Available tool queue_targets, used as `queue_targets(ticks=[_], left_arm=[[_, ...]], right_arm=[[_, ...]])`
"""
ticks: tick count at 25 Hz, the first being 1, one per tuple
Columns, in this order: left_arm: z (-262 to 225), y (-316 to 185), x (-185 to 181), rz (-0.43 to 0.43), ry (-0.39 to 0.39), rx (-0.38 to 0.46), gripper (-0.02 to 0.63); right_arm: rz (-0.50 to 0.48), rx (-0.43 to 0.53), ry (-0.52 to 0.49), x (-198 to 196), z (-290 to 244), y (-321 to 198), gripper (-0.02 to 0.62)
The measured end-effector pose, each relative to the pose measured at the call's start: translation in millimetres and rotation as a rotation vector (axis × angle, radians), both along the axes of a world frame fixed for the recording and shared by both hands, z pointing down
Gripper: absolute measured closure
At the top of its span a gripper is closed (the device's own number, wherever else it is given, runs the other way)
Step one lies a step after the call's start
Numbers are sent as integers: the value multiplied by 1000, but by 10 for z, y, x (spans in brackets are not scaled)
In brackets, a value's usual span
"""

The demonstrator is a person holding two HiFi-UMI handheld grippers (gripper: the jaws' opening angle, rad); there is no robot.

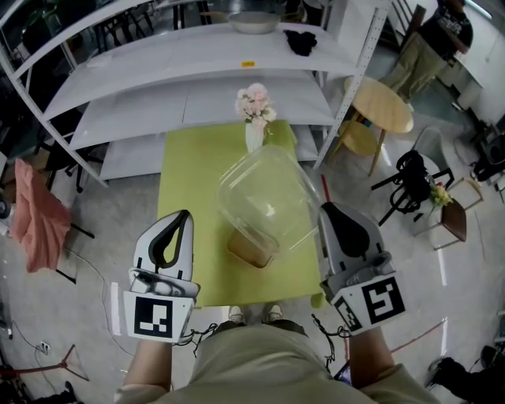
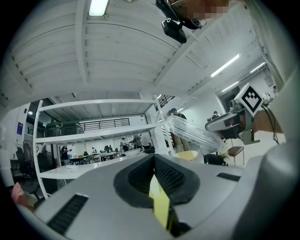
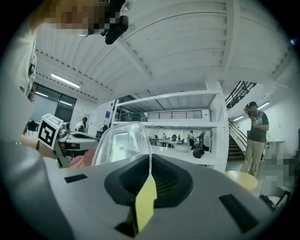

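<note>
My right gripper [image 1: 325,207] is shut on the rim of a clear plastic container [image 1: 264,196], which hangs tilted above the yellow-green table [image 1: 185,170]. In the right gripper view the clear container [image 3: 123,143] rises just past the shut jaws [image 3: 149,165], its thin edge running between them. A low brown tub [image 1: 251,249] sits on the table under the container. My left gripper [image 1: 184,215] is shut with nothing in it, at the table's near left edge, apart from the container. From the left gripper [image 2: 154,161] view the container [image 2: 194,133] shows at the right. A white vase of pink flowers [image 1: 254,110] stands at the far edge.
White shelving [image 1: 197,79] stands behind the table, with a bowl [image 1: 254,21] and a dark item [image 1: 301,41] on top. A round wooden table [image 1: 383,104] and black chair [image 1: 412,185] are at the right, a pink cloth [image 1: 35,217] at the left. A person [image 1: 430,39] stands far right.
</note>
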State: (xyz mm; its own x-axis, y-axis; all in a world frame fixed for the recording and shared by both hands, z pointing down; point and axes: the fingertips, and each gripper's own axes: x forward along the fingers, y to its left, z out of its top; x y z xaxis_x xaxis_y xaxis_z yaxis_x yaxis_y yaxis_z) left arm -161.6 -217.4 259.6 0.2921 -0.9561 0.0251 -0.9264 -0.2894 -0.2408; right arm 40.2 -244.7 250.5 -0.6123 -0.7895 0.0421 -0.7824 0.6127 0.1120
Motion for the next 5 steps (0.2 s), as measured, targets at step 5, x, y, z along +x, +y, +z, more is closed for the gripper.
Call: queue_targets(ticks=[5], left_arm=[[21, -19, 54, 4, 10, 3, 600]], right_arm=[[2, -8, 4, 35, 66, -25, 572]])
